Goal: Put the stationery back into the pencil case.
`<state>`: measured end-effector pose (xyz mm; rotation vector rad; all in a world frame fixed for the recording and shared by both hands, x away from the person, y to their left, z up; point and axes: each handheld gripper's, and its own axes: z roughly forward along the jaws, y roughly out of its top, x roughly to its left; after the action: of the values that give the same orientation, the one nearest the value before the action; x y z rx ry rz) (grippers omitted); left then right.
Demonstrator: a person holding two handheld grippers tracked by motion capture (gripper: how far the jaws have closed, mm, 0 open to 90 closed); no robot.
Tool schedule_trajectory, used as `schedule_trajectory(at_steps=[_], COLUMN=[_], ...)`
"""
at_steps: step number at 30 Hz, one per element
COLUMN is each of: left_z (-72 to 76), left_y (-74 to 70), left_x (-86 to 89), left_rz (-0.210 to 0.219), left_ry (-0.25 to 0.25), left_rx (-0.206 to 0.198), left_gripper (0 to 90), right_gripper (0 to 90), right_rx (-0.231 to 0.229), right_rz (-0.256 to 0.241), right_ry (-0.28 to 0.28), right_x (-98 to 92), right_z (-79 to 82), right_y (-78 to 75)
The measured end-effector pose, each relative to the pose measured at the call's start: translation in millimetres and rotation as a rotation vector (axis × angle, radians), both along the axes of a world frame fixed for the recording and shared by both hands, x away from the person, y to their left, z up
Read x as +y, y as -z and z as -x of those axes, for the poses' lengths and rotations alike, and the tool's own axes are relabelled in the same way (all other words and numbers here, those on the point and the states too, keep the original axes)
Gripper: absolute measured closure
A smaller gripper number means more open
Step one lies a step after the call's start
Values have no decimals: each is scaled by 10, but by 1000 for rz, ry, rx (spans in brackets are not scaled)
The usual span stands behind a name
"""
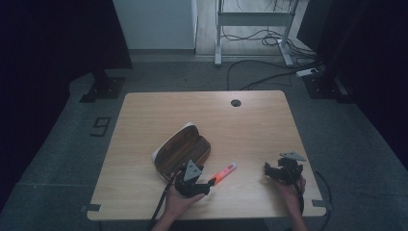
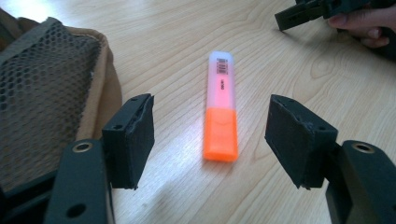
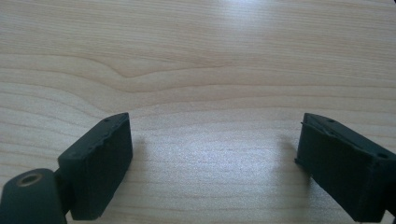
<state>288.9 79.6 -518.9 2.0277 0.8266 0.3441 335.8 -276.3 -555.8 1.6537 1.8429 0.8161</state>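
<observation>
Left gripper (image 2: 210,140) fingers spread wide, holding nothing; one finger pad (image 2: 133,137) sits at 9 o'clock of the highlighter's capped end, the other at 3 o'clock, both clear of it, neither touching. Highlighter (image 2: 220,107) lies flat on the worktop (image 2: 177,42) between and just ahead of the fingers, long axis running straight away from them toward 12 o'clock in the left gripper view, so the fingers straddle it across its width; judged well lined up for a pinch on the near end once the gripper eases forward and down. From the high view the left gripper (image 1: 199,185) sits at the pen's near end, with the highlighter (image 1: 224,173) angling off toward 2 o'clock across the worktop's near half. Look of it: opaque orange cap nearest the fingers, pale translucent pink barrel beyond, a small barcode label near the rounded far tip. Open pencil case (image 1: 182,150), tan with a mesh lining, lies just beside the left gripper at 10 to 11 o'clock; it may well be where the pen is headed. Right gripper (image 3: 212,158) fingers likewise wide apart, empty, bare wood grain under them. In the high view the right gripper (image 1: 276,171) rests at 3 o'clock, well apart from the pen; left hand plainly the nearer.
</observation>
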Motion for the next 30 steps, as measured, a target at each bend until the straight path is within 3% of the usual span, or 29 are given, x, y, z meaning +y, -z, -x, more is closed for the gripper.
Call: schedule_trajectory(at_steps=[7, 15, 30], left_z=[-64, -110, -150], left_y=[74, 207, 279], left_x=[-134, -348, -372], left_rz=[-14, -86, -120], left_ry=[-8, -15, -47], left_rx=[22, 47, 81], left_gripper=[335, 343, 411], right_gripper=[103, 107, 109], right_rx=[0, -1, -2], right_rz=[-1, -1, 0], right_ry=[-2, -3, -3], right_x=[-1, 1, 1], right_z=[0, 2, 2], right_y=[0, -1, -1])
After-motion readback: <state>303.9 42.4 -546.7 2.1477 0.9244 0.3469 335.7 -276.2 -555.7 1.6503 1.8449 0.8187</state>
